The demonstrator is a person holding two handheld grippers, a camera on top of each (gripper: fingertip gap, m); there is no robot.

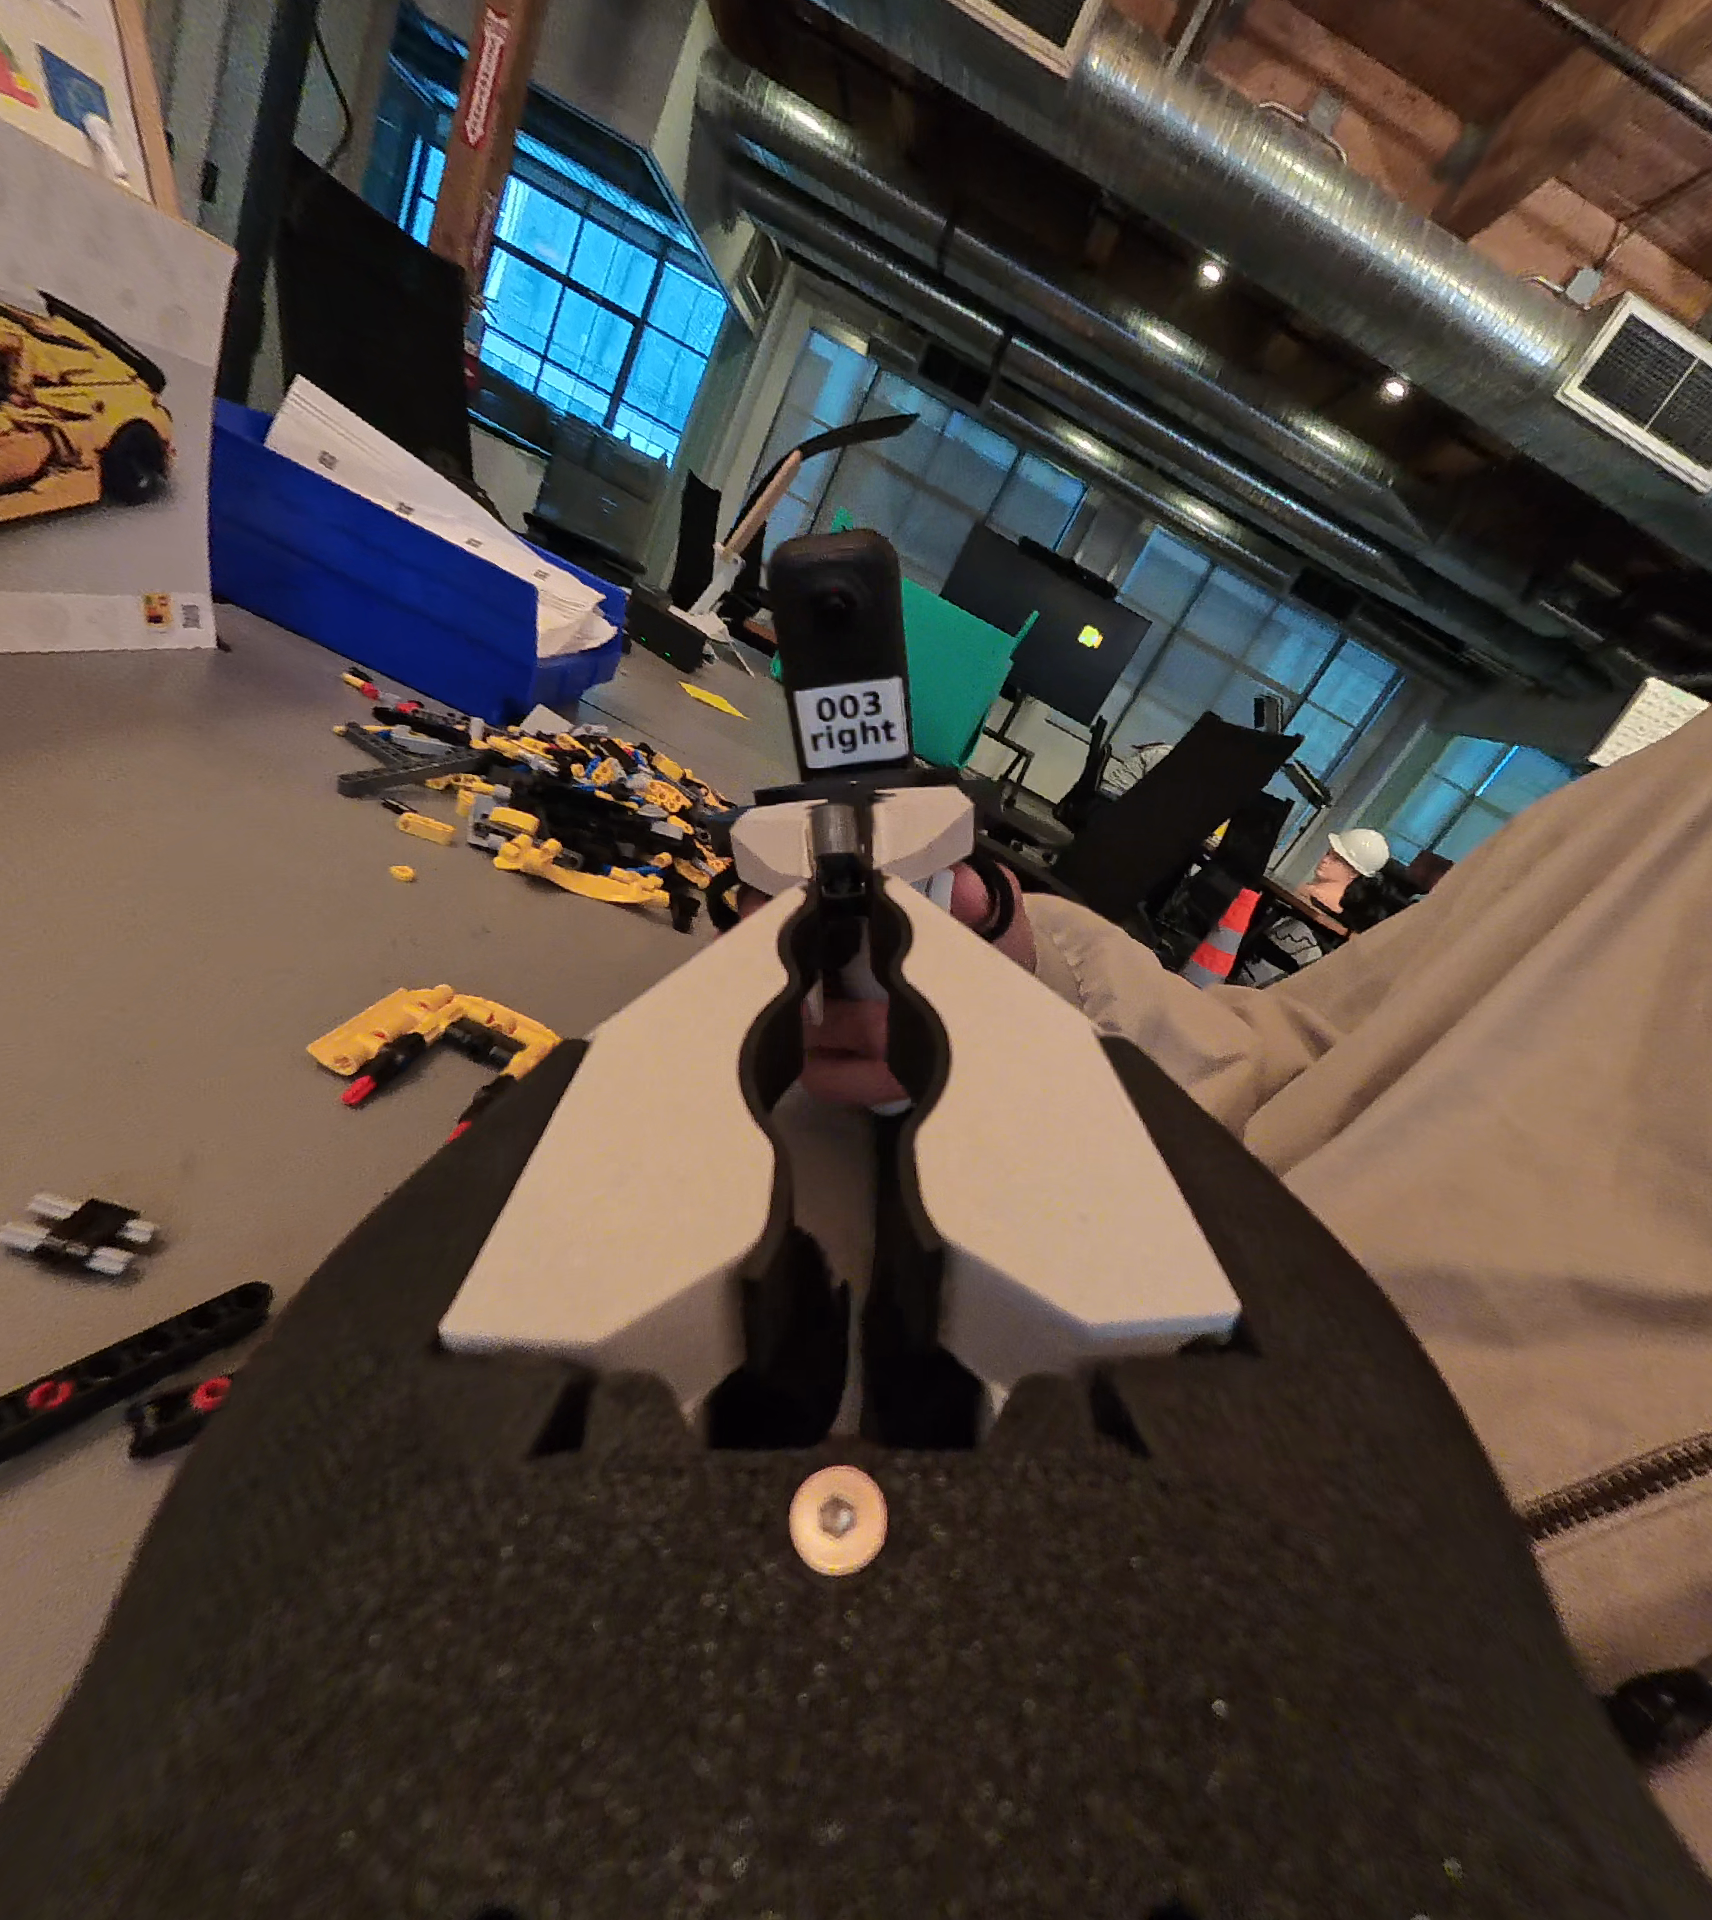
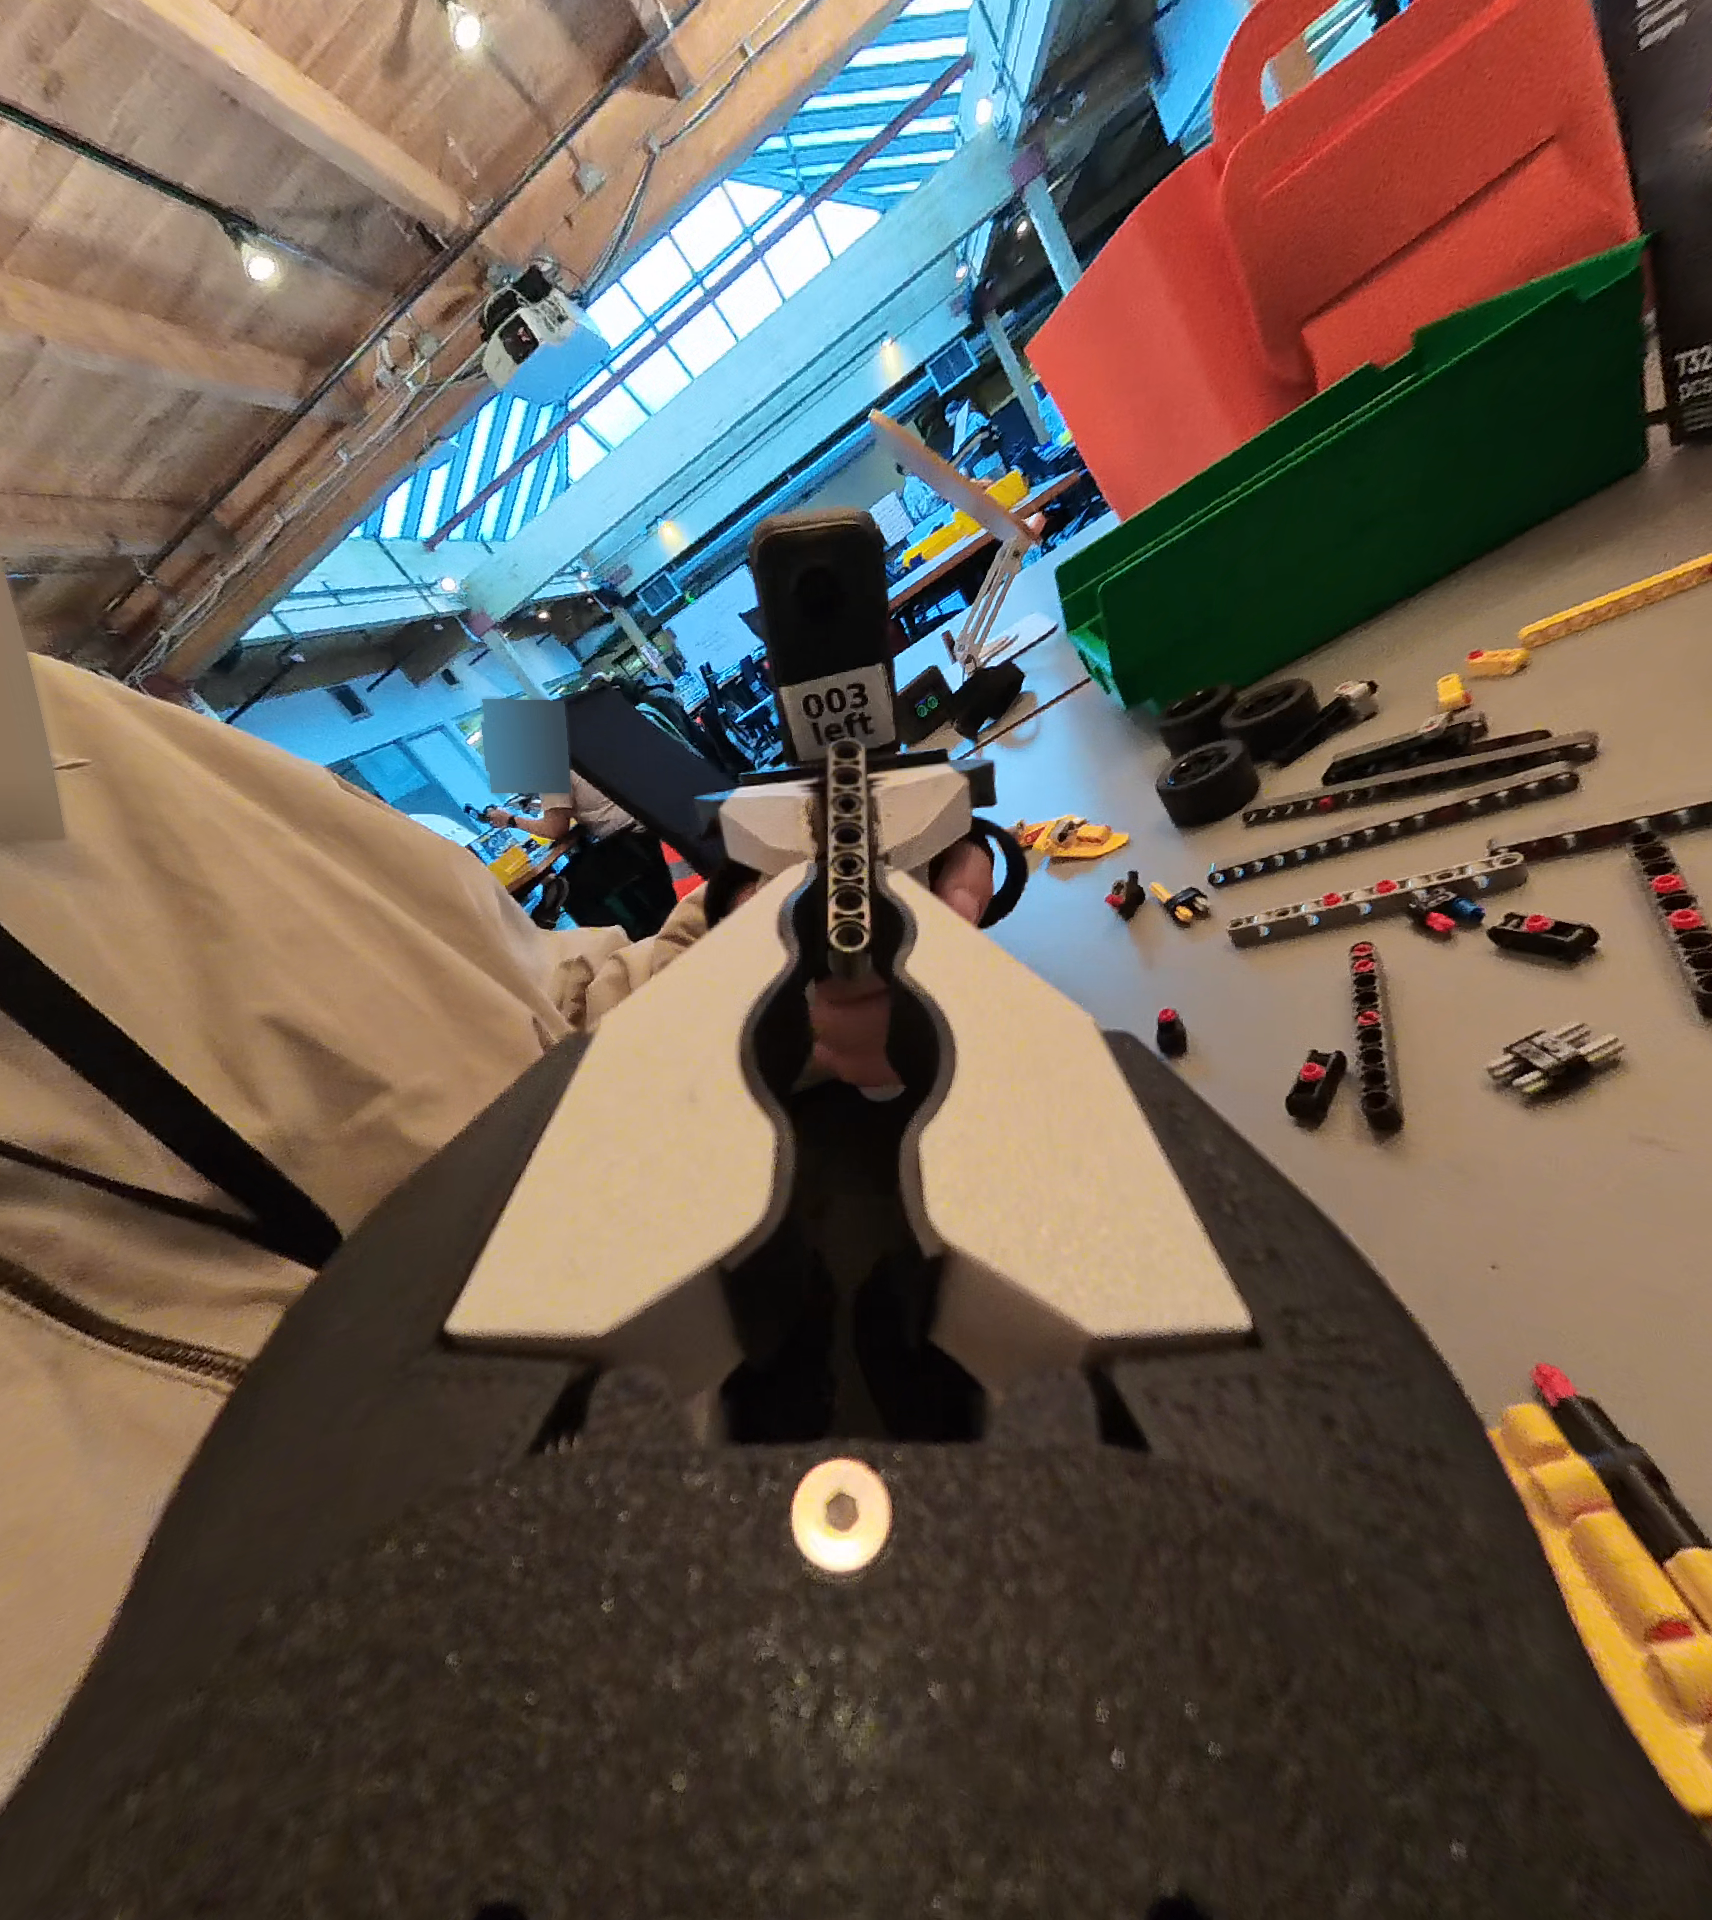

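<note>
The two grippers face each other, tip to tip, above a grey table (image 1: 156, 935). My right gripper (image 2: 847, 914) is shut on a dark grey beam with a row of holes (image 2: 846, 862), held upright. In the left wrist view that beam shows edge-on as a grey stub (image 1: 836, 831) between the right gripper's white fingers (image 1: 935, 831). My left gripper (image 1: 841, 904) is closed on a small black piece (image 1: 841, 885) that meets the beam's lower end. A hand shows behind each gripper.
A pile of yellow and black bricks (image 1: 561, 800), a blue bin (image 1: 384, 582) and a yellow frame piece (image 1: 436, 1039) lie left. Black beams (image 2: 1403, 831), wheels (image 2: 1216, 758), a green bin (image 2: 1371, 561) and a yellow assembly (image 2: 1662, 1621) lie right. A beige sleeve (image 1: 1454, 1039) is close by. Left and right tips are no more than a few centimetres apart. Left tips and right tips are each some 15 cm from the yellow assembly (image 2: 1662, 1621).
</note>
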